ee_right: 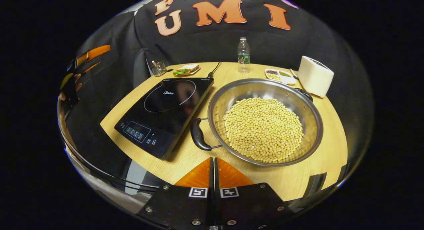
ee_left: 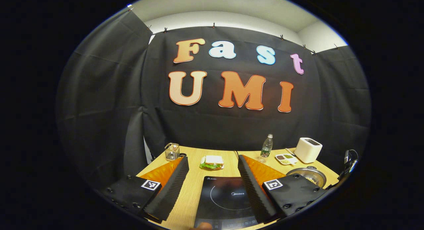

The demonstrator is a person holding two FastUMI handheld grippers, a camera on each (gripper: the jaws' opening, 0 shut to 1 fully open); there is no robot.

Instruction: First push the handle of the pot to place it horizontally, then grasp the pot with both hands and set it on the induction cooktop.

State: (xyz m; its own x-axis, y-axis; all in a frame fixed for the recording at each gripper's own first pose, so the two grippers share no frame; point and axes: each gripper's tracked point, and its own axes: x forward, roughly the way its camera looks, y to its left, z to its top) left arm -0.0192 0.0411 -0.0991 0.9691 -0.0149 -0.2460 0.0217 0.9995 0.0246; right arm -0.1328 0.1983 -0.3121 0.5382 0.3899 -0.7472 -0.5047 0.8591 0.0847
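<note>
In the left gripper view, the left hand-held gripper [ee_left: 212,177] is showing at the bottom of the frame with its two fingers [ee_left: 172,187] standing wide apart and gripping nothing. It is hovering level above the near part of the induction cooktop [ee_left: 225,197], which is lying flat on the wooden bench [ee_left: 195,157] between the fingers. The pot [ee_left: 308,175] is sitting at the lower right of the frame, partly hidden behind the right finger, its steel rim and a few beans showing. Farther back along the bench are standing a wire cup [ee_left: 172,151], a sandwich on a plate [ee_left: 212,162], a water bottle [ee_left: 266,146], a divided dish of grains [ee_left: 285,159] and a white toaster [ee_left: 308,150].

In the right gripper view, the pot [ee_right: 265,120] is occupying the centre right of the frame: a wide, shallow stainless steel pan holding a bed of soybeans [ee_right: 263,129]. Its black handle [ee_right: 198,134] is sticking out at the left side on wire brackets, just beside the edge of the induction cooktop [ee_right: 165,112], and a second dark handle [ee_right: 304,93] is showing at the far rim. The right hand-held gripper [ee_right: 213,175] is pointing down from above at the bench's near edge, its fingers pressed together with nothing between them. At the far left of the frame a hand [ee_right: 68,87] is holding the other gripper.
</note>
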